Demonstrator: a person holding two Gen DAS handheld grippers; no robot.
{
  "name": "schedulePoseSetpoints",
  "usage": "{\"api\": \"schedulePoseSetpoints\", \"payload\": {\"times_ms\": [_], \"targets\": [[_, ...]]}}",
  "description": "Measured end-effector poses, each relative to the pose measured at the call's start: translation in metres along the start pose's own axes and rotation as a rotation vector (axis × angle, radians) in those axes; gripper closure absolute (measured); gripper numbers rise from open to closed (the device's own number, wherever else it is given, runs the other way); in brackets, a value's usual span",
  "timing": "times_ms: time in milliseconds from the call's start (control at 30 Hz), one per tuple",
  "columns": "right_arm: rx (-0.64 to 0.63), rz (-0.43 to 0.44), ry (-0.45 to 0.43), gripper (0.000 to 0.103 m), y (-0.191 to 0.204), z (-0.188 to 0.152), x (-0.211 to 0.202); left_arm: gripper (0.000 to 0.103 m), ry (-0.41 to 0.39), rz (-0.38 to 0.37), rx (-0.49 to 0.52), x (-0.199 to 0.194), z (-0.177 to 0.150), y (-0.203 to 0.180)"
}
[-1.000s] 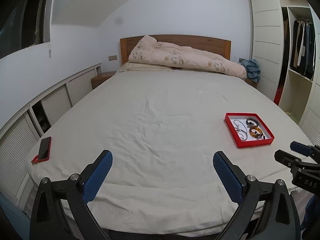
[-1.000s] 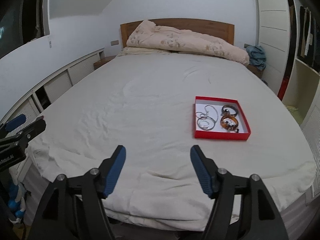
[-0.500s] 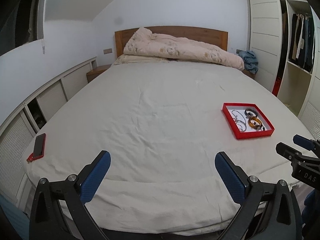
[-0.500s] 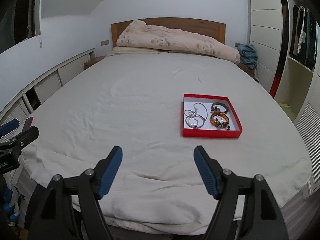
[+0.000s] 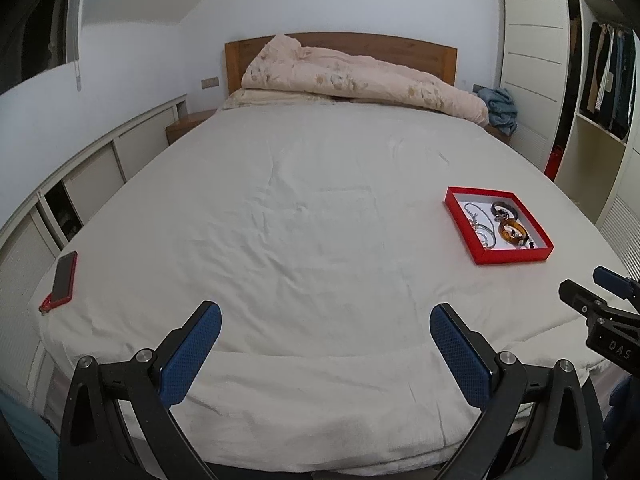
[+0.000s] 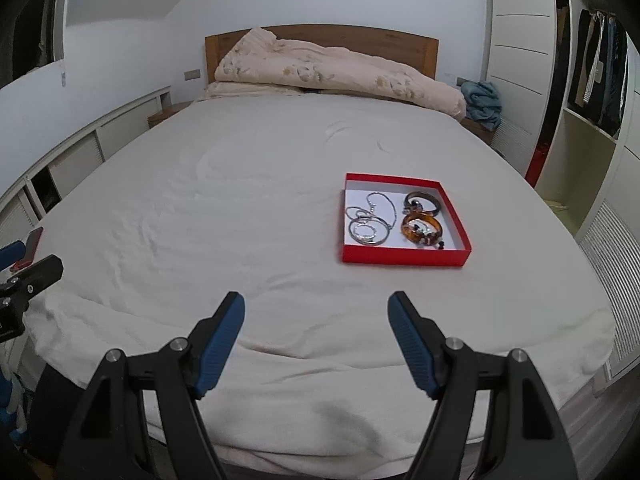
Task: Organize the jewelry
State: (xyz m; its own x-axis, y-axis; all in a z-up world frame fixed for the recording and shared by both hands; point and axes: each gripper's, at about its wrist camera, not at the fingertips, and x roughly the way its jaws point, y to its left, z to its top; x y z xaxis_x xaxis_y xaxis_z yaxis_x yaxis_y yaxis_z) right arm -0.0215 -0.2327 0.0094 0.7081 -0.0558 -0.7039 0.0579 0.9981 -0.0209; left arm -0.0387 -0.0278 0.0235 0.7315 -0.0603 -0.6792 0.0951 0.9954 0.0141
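Note:
A red tray [image 6: 404,258] with a white floor lies on the bed's right side; it also shows in the left wrist view [image 5: 516,257]. In it lie silver chains [image 6: 370,220], a dark bracelet [image 6: 423,203] and an amber bangle [image 6: 421,229]. My right gripper [image 6: 316,340] is open and empty, over the bed's foot edge, short of the tray. My left gripper [image 5: 325,350] is open and empty, wide apart, over the foot edge left of the tray. The right gripper's tips show in the left wrist view [image 5: 592,296].
A white sheet covers the bed [image 5: 304,208]. A red-cased phone [image 5: 63,276] lies at its near left corner. A folded beige quilt [image 6: 332,72] lies by the wooden headboard. A wardrobe [image 6: 588,80] stands at right, low cabinets [image 5: 80,176] at left.
Both grippers have lifted and drawn slightly closer to the bed; the tray sits a little nearer in both views. Both stay open and empty.

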Motion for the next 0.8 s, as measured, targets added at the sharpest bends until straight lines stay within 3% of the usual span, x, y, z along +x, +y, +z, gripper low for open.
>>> {"api": "schedulePoseSetpoints", "payload": {"times_ms": [800], "targets": [[0.065,-0.055,0.105,0.03,-0.039,-0.007,0.06,0.001,0.15,-0.031,0.009,0.076,-0.002,-0.013]]}}
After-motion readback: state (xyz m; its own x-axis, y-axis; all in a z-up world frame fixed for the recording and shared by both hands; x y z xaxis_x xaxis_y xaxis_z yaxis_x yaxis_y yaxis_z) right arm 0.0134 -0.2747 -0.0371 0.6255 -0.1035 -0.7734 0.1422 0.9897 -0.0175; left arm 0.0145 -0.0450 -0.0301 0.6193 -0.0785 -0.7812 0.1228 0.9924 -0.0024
